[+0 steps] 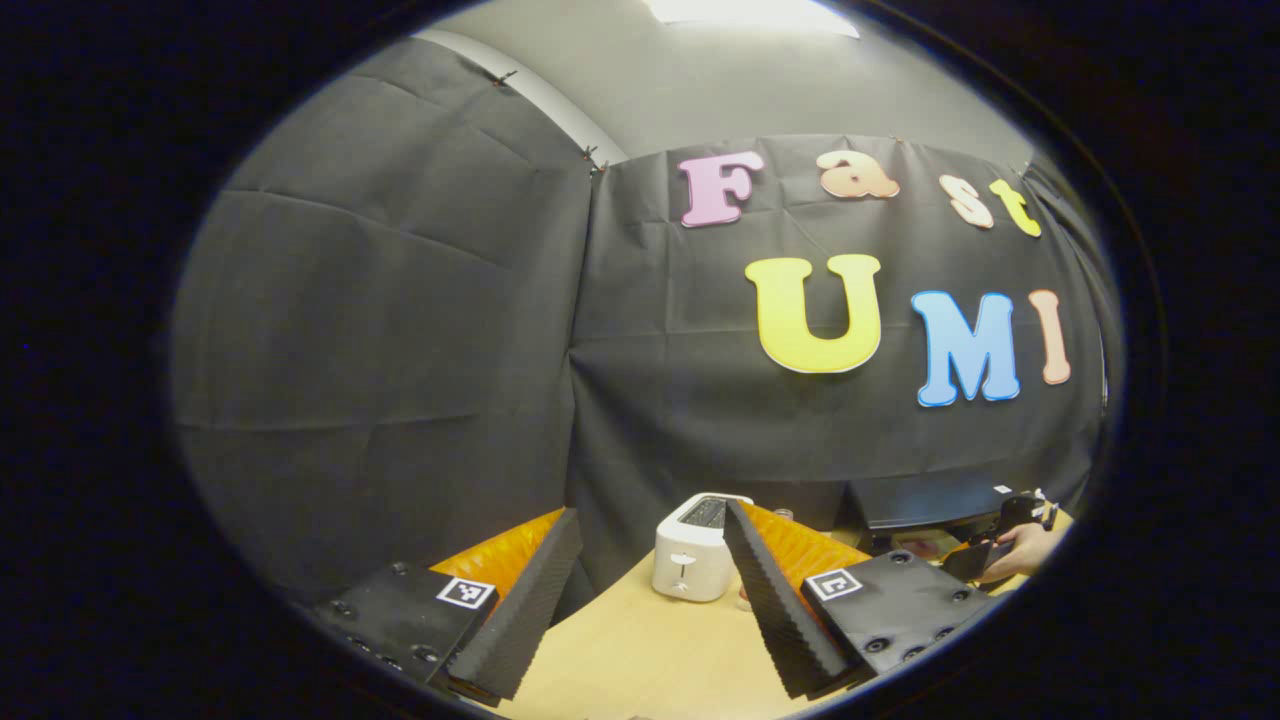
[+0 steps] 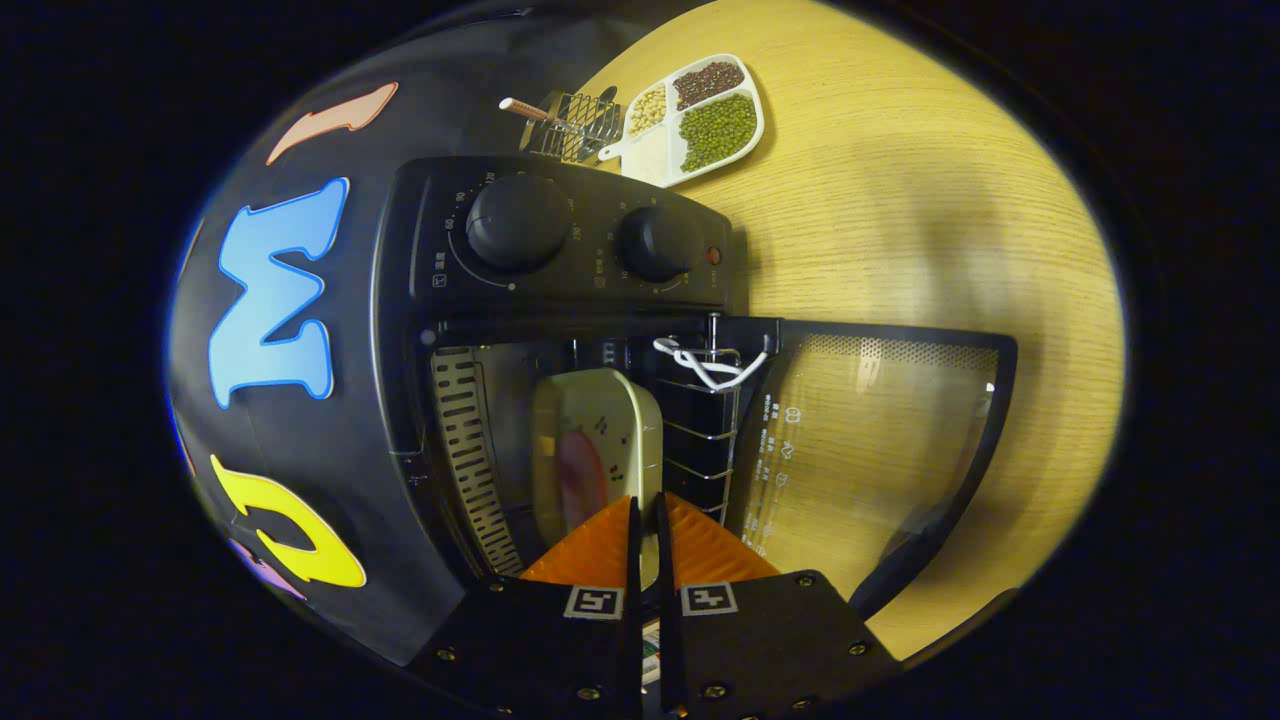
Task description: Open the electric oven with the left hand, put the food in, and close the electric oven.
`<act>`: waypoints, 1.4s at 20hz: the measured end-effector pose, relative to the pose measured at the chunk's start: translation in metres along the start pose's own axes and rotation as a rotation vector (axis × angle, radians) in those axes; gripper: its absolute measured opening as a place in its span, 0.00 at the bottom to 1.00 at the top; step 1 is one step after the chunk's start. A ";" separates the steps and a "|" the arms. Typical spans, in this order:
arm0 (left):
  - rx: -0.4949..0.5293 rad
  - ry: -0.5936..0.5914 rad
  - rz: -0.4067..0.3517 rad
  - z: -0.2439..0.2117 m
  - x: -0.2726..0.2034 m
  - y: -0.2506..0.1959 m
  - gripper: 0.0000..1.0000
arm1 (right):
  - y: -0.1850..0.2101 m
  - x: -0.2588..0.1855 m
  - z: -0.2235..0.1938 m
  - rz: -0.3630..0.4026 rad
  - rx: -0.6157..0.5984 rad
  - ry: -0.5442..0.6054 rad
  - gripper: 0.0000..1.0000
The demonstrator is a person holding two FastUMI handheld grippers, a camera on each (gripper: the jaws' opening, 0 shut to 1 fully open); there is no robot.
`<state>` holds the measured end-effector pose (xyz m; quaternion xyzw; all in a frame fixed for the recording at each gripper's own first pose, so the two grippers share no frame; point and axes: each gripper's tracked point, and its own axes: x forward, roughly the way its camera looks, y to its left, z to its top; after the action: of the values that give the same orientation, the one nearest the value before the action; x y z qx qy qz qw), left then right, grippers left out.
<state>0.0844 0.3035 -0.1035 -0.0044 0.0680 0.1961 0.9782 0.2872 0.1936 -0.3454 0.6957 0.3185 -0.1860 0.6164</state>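
The black electric oven point(image 2: 560, 240) stands with its glass door point(image 2: 880, 430) swung fully open over the wooden table point(image 2: 900, 200). A pale plate point(image 2: 595, 440) carrying reddish food point(image 2: 580, 470) sits inside the oven cavity, and my right gripper point(image 2: 647, 500) is shut on the plate's near rim. My left gripper point(image 1: 650, 515) hovers open above the table point(image 1: 640, 650), holding nothing. Off to its right I see the oven point(image 1: 925, 500) and a hand point(image 1: 1025, 550) at it.
A white toaster point(image 1: 690, 555) stands on the table just ahead of the left gripper. Beyond the oven lie a white divided tray of beans point(image 2: 700, 115) and a wire tool with a wooden handle point(image 2: 575, 125). A white cord point(image 2: 710, 365) hangs on the oven's rack.
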 end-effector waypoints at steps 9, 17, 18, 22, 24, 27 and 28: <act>-0.027 -0.010 -0.078 0.006 -0.008 -0.053 0.93 | 0.017 -0.045 -0.018 0.111 -0.081 0.159 0.97; -0.035 -0.011 -0.186 0.011 -0.052 -0.130 1.00 | 0.010 -0.134 -0.006 0.200 -0.434 0.247 0.97; -0.037 -0.006 -0.198 0.010 -0.059 -0.139 0.97 | 0.007 -0.146 -0.001 0.205 -0.487 0.249 0.97; -0.032 0.013 -0.250 0.006 -0.094 -0.173 1.00 | -0.003 -0.193 0.022 0.254 -0.666 0.229 0.97; -0.028 0.017 -0.272 0.004 -0.109 -0.189 1.00 | -0.008 -0.213 0.039 0.271 -0.763 0.196 0.97; -0.038 0.038 -0.301 -0.003 -0.129 -0.213 0.99 | -0.016 -0.243 0.066 0.296 -0.919 0.142 0.97; -0.035 0.042 -0.310 -0.005 -0.135 -0.220 0.97 | -0.018 -0.252 0.079 0.298 -0.970 0.112 0.97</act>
<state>0.0449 0.0485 -0.0941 -0.0362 0.0836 0.0435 0.9949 0.1016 0.0635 -0.2080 0.3765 0.2981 0.1105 0.8702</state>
